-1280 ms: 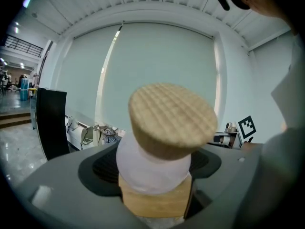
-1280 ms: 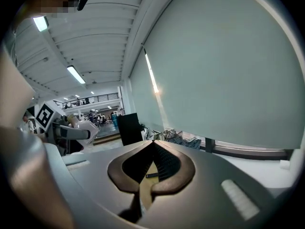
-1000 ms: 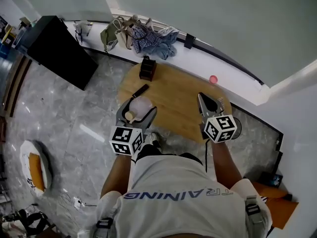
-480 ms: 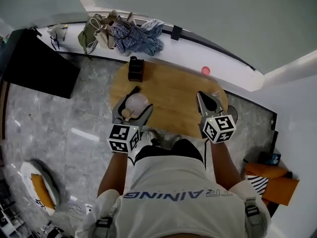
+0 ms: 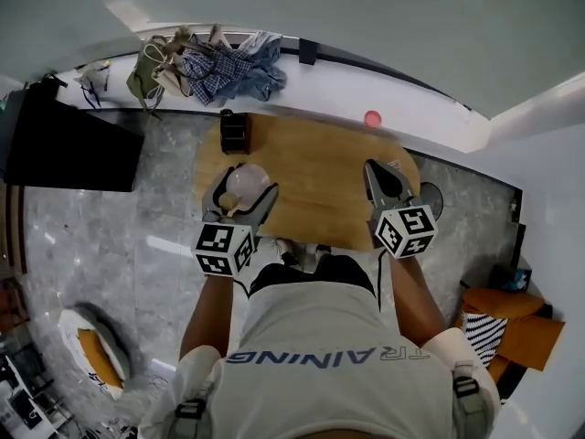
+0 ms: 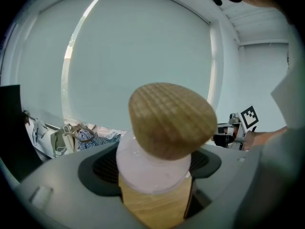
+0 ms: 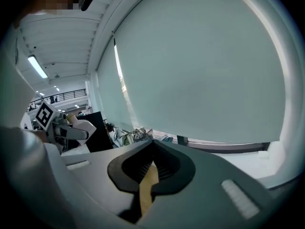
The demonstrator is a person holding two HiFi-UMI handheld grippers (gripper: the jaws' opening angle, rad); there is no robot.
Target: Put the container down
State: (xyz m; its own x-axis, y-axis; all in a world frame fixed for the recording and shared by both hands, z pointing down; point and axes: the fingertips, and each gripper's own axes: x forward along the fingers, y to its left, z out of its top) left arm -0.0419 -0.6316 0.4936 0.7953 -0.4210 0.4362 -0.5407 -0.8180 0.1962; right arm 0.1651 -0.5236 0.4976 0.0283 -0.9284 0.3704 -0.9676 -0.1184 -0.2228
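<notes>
A translucent container (image 5: 247, 183) with a rounded wooden stopper (image 6: 170, 119) sits between the jaws of my left gripper (image 5: 236, 195), which is shut on its clear body (image 6: 151, 171). It hangs over the near left part of the oval wooden table (image 5: 320, 176). In the left gripper view the stopper fills the centre and hides most of the table. My right gripper (image 5: 380, 176) hovers over the table's near right part, shut and with nothing in it; its jaws meet in the right gripper view (image 7: 151, 168).
A black box (image 5: 234, 131) stands at the table's far left edge. A pink object (image 5: 372, 118) lies on the white ledge behind. Bags and clothes (image 5: 206, 62) are heaped on that ledge. A black cabinet (image 5: 64, 144) stands on the grey floor at the left.
The head view has swung, so table and floor sit differently in the picture. Both grippers hold about the same stand over the table, the container still gripped in the left one.
</notes>
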